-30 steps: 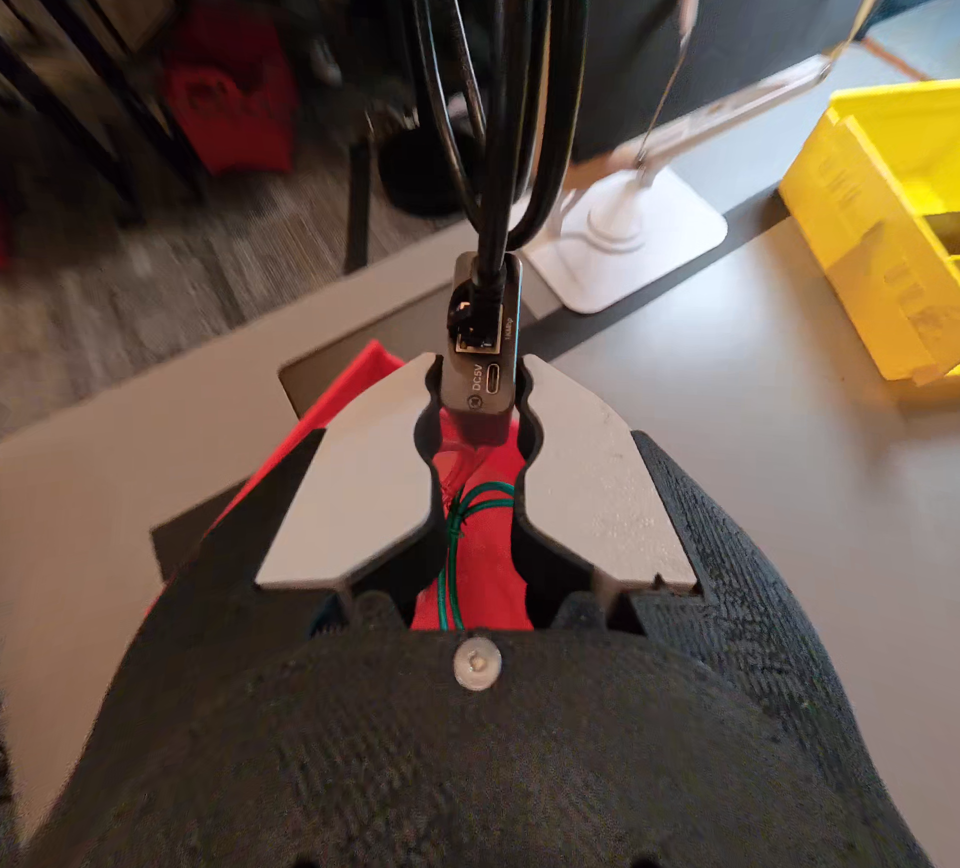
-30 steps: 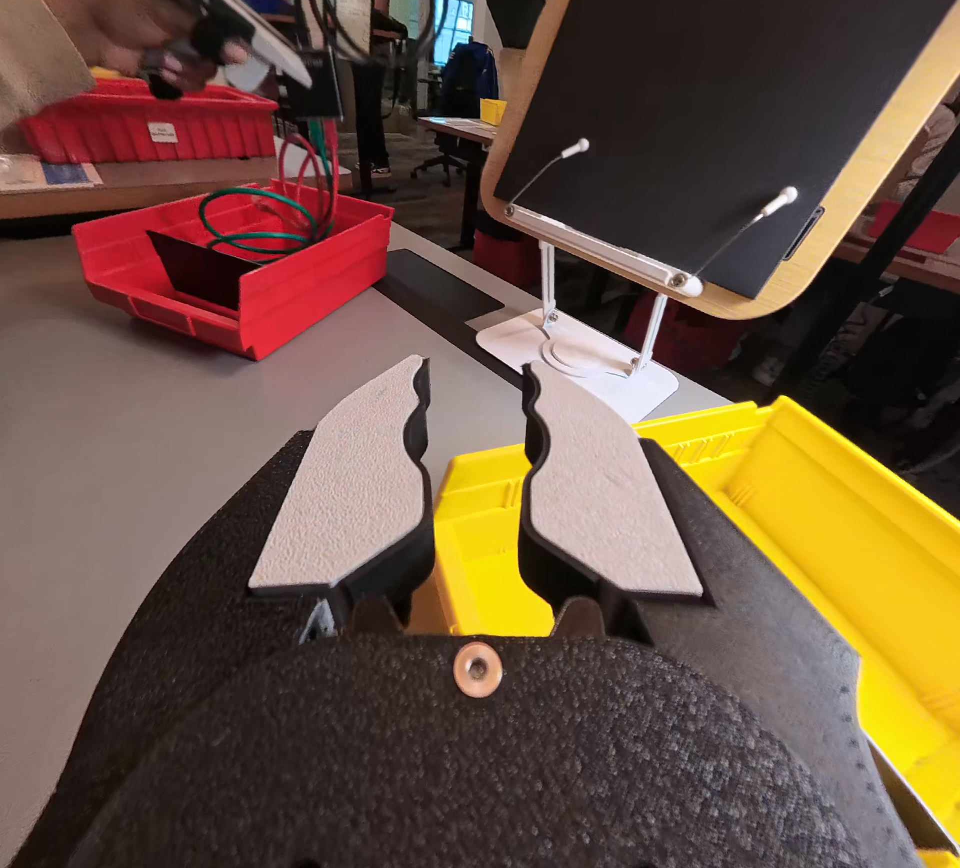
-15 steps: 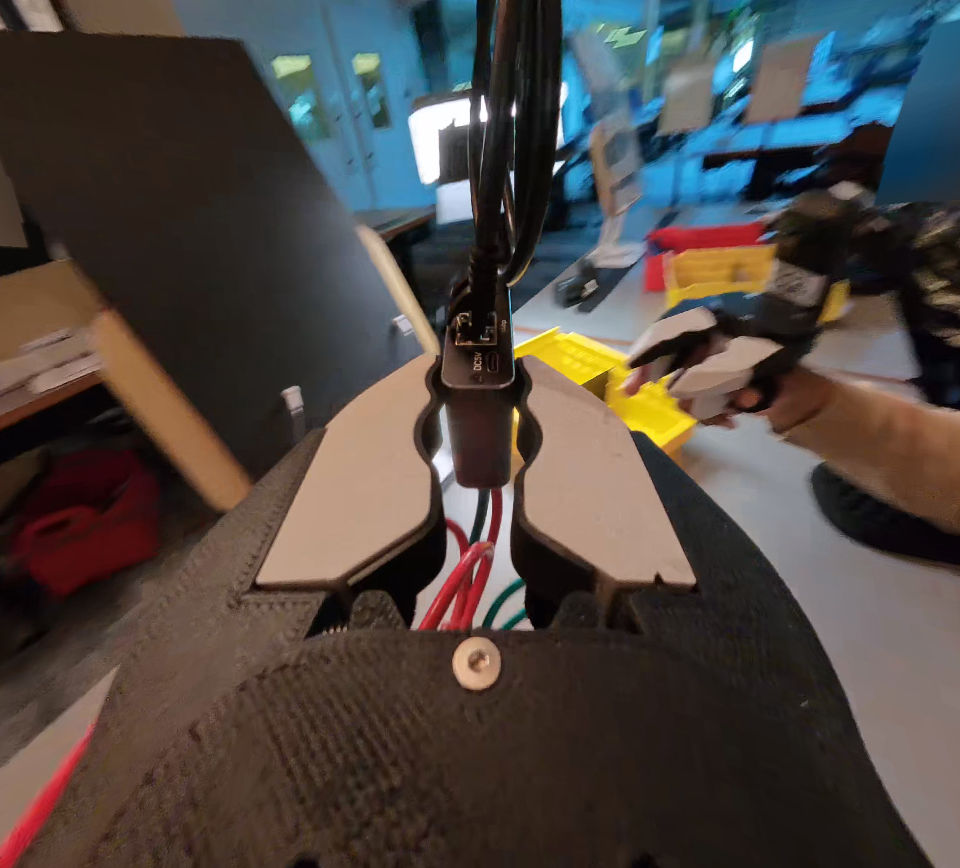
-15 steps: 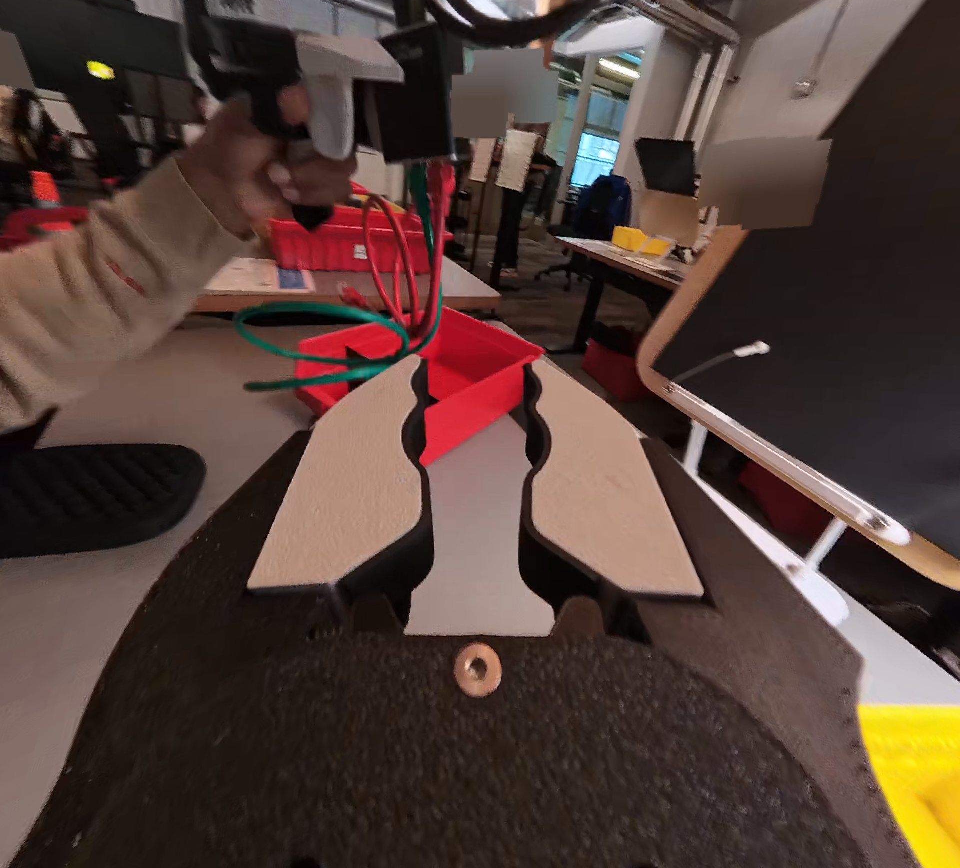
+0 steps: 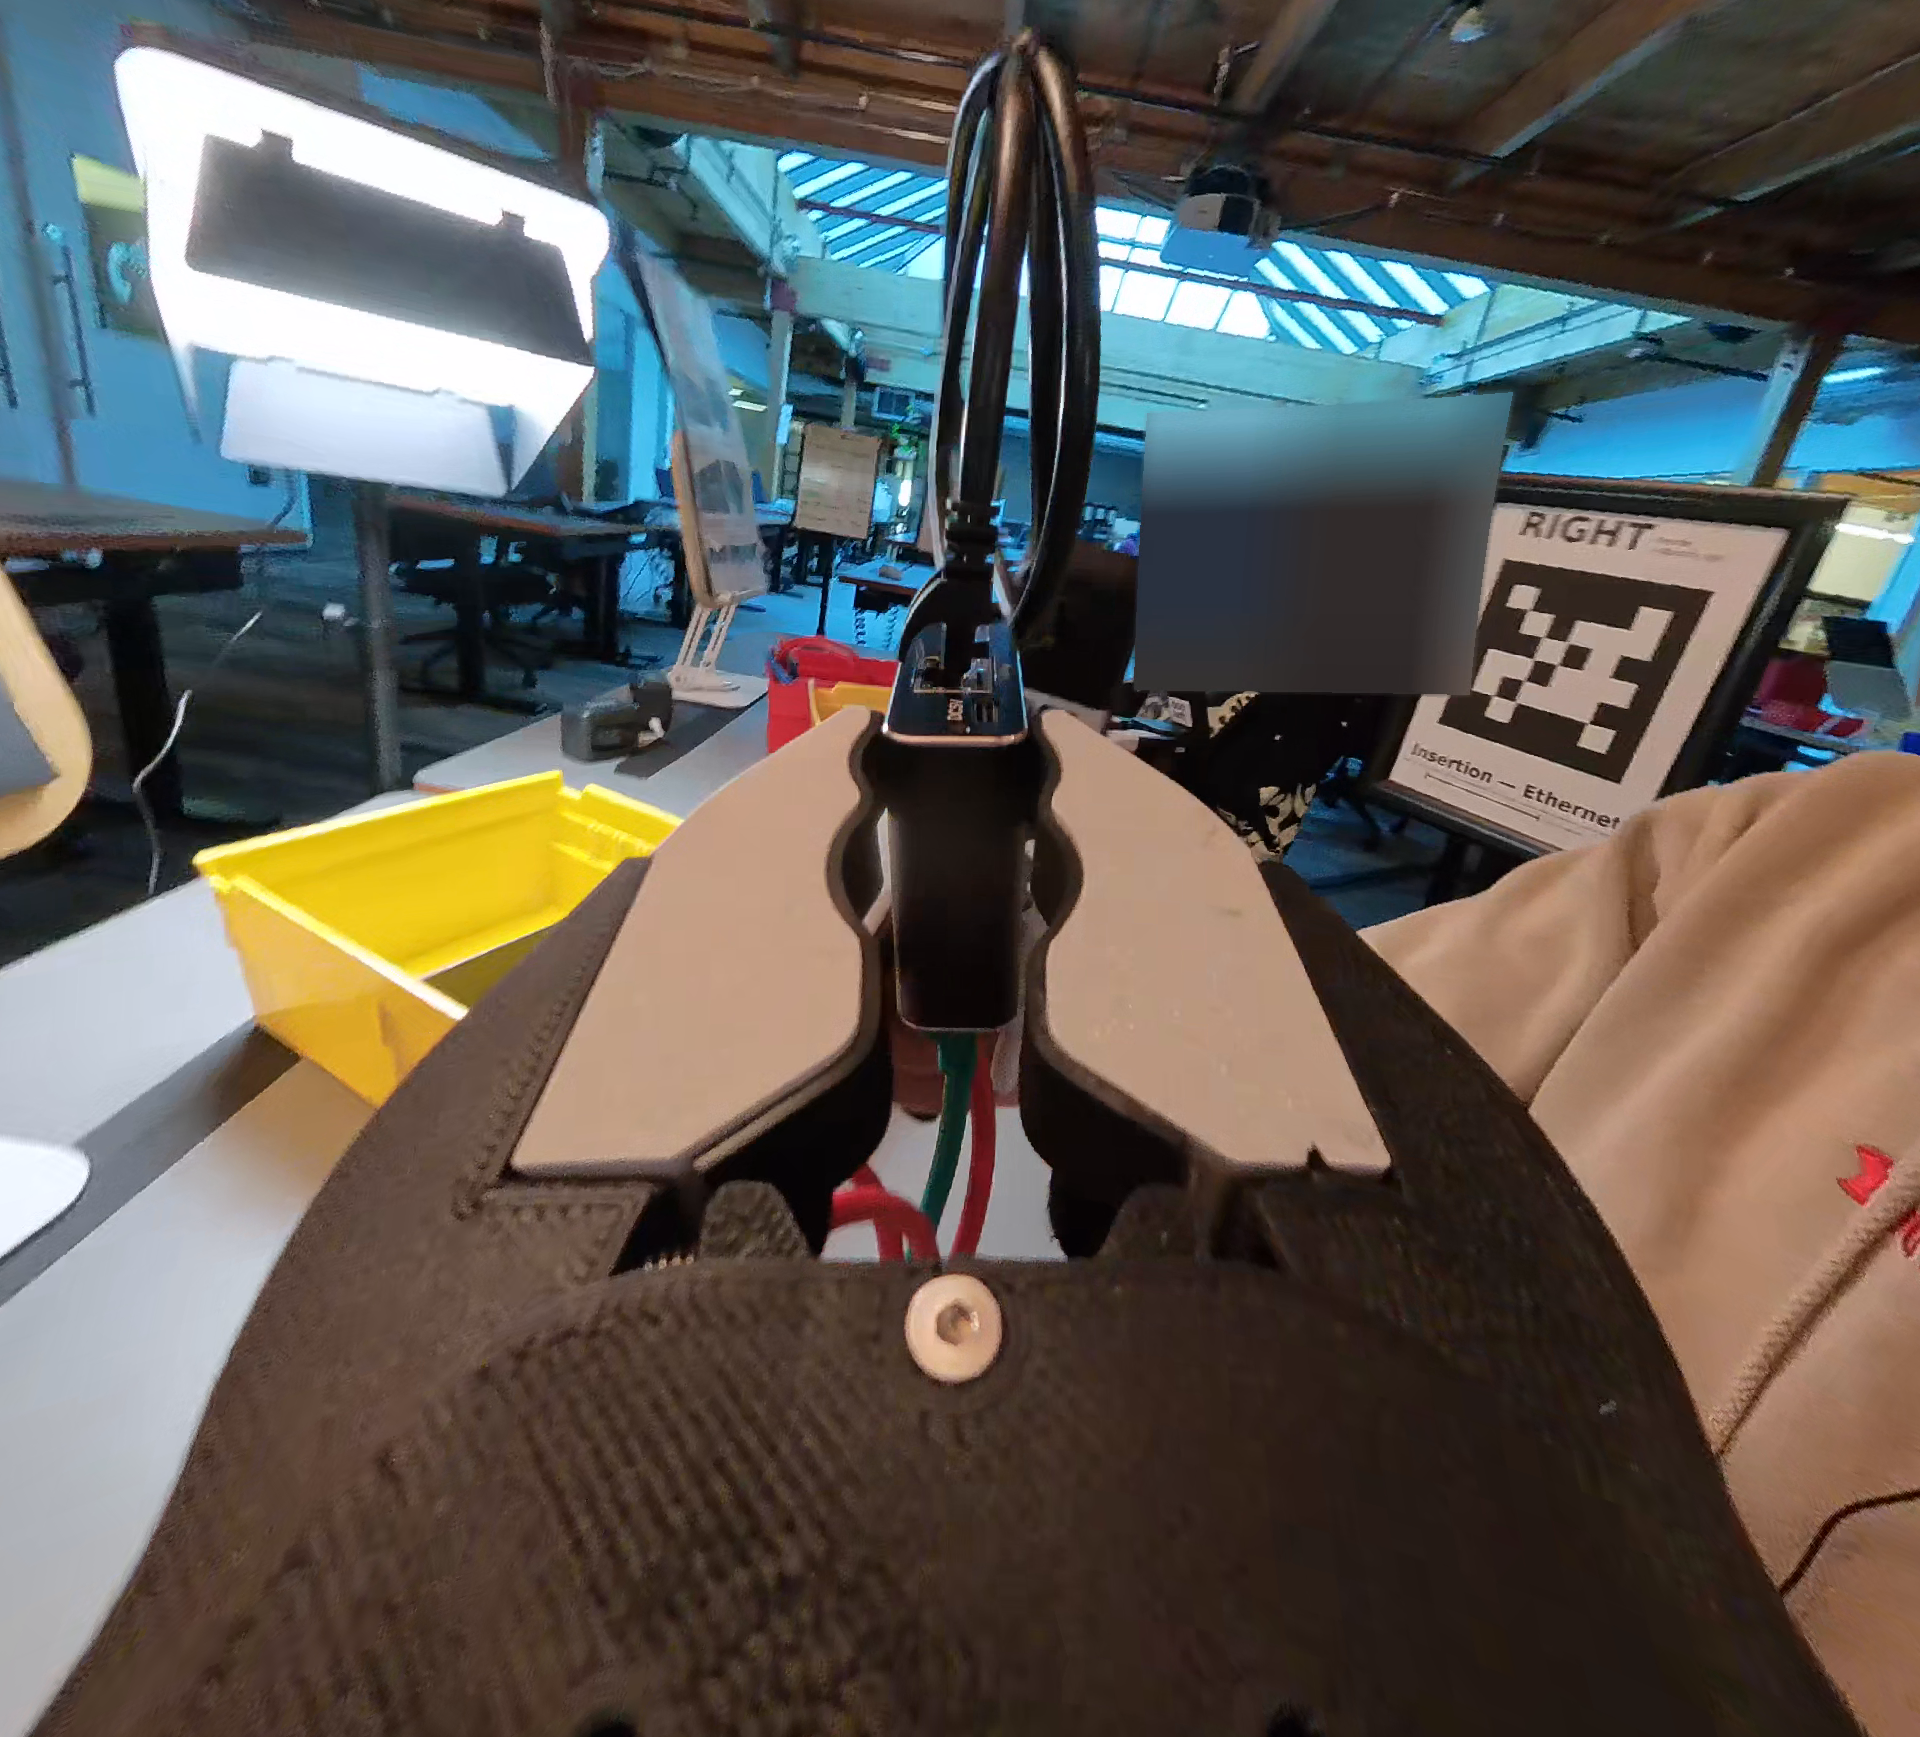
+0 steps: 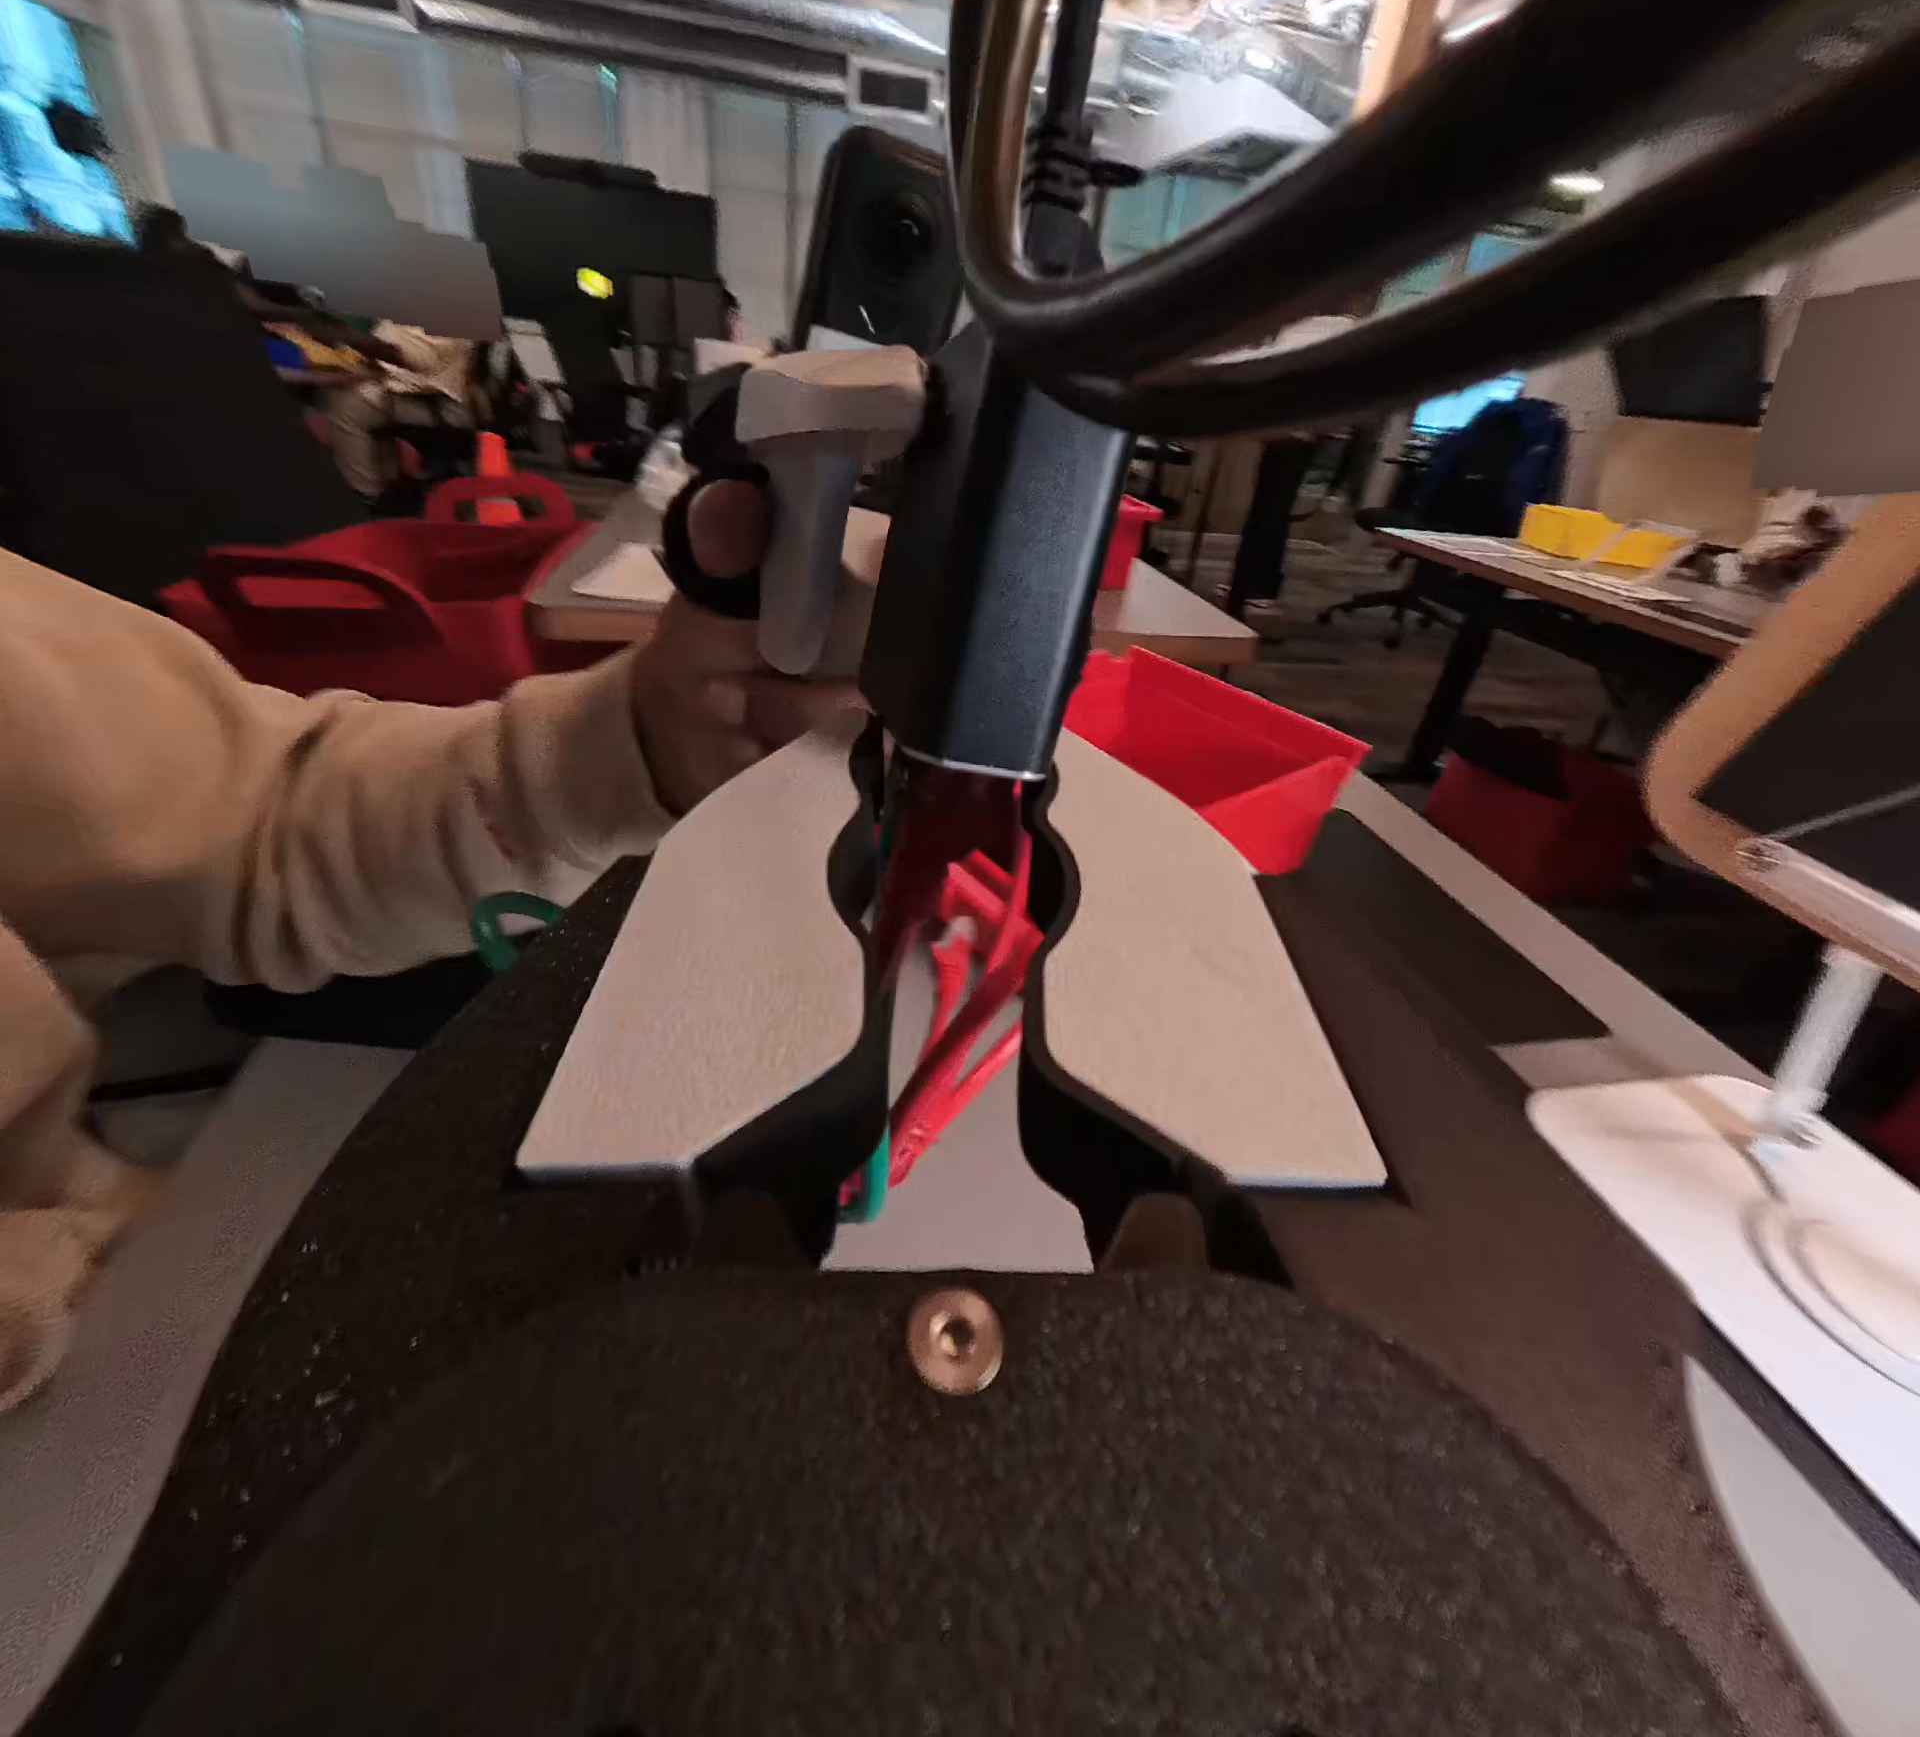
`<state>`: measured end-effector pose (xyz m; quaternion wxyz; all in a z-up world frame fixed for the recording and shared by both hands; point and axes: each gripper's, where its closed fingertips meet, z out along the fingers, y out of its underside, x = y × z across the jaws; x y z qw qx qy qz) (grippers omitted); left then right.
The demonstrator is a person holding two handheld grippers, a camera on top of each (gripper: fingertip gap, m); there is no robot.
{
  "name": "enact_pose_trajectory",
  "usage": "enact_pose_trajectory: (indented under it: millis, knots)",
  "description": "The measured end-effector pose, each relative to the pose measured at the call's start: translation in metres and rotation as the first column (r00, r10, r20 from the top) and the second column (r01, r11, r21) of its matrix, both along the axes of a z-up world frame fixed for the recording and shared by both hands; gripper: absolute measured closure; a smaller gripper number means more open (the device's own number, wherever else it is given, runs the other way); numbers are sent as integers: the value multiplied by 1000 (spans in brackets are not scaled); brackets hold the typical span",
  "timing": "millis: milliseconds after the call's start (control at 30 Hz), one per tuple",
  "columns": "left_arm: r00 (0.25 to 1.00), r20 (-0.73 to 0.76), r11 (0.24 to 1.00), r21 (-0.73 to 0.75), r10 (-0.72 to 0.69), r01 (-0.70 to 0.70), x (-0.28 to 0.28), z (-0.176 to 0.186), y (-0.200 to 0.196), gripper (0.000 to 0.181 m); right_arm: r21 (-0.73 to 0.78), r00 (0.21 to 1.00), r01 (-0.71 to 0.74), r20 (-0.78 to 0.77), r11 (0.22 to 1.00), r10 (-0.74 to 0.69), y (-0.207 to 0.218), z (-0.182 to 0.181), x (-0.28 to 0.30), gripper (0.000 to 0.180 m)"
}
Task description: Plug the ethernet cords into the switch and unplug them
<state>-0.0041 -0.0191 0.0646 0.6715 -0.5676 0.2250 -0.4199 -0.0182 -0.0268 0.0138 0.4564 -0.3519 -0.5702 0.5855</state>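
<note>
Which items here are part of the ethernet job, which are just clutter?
Job: switch clamped in left gripper; red cords and green cord under it; right gripper, open, beneath.
Clutter: yellow bin, red bin, white stand base.

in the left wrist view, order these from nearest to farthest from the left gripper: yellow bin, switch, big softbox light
1. switch, clamped between the left gripper's fingers
2. yellow bin, on the table to the lower left
3. softbox light, on a stand far off at upper left
</note>
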Motion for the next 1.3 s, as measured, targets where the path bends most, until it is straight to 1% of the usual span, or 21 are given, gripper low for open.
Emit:
enact_pose_trajectory:
  millis: [100,167,233,300,333,400,467,533,600,633,667,700,767,833,900,933,1000,1067,1167,1233,1300]
  knots:
    - [998,28,994,-95,52,-49,-13,-10,13,152,27,994,103,37,994,-103,14,-6,-3,157]
    - [991,13,984,-121,134,-131,-21,-17,22,149,92,976,208,47,974,-213,27,-10,-6,157]
    - [974,-39,963,-145,225,-228,-28,-26,31,145,163,942,324,31,932,-334,41,-11,-6,157]
    - [958,-78,945,-162,276,-286,-31,-33,36,136,224,894,440,-17,869,-448,56,-6,-2,157]
    - [957,-73,942,-170,282,-290,-30,-34,37,133,259,855,510,-46,820,-517,65,-3,2,157]
    - [958,-47,939,-186,284,-288,-26,-34,38,127,349,763,630,-112,693,-637,80,-1,8,157]
    - [952,-34,934,-183,305,-306,-19,-34,40,123,450,667,710,-183,542,-722,87,-2,9,158]
    - [937,-39,923,-166,346,-347,-12,-35,43,121,558,597,733,-255,389,-760,87,-9,5,158]
    - [909,-55,895,-156,414,-417,-9,-41,48,121,633,560,728,-326,264,-762,84,-17,0,159]
    - [883,-55,871,-147,466,-468,-12,-45,52,124,663,555,720,-371,206,-745,81,-18,-2,160]
    - [862,-35,850,-151,506,-505,-16,-47,54,128,683,551,711,-397,165,-734,79,-20,-3,160]
    - [853,-5,840,-167,522,-516,-19,-50,56,130,694,551,705,-404,147,-731,78,-22,-5,160]
    - [857,32,844,-195,514,-499,-23,-54,59,128,704,551,697,-405,136,-729,77,-27,-7,160]
    - [879,40,865,-204,475,-458,-25,-58,60,133,713,561,688,-400,139,-725,78,-30,-9,158]
    - [902,39,890,-191,429,-415,-27,-60,60,136,715,581,678,-380,169,-720,76,-33,-11,155]
    - [912,37,901,-178,408,-396,-29,-60,59,138,715,598,671,-366,195,-713,75,-34,-13,152]
    - [931,33,924,-140,363,-355,-32,-55,55,142,698,650,663,-358,271,-670,66,-31,-14,148]
    - [952,20,948,-98,307,-303,-32,-46,47,146,661,724,638,-338,396,-602,53,-24,-12,146]
    - [973,-6,973,-17,231,-231,-33,-28,29,150,545,834,550,-316,633,-452,30,-5,-3,151]
    - [981,7,981,28,193,-193,-38,-14,16,153,409,882,469,-266,783,-389,25,6,4,151]
    - [986,27,985,52,162,-164,-42,-2,6,154,248,933,348,-190,904,-307,21,11,6,154]
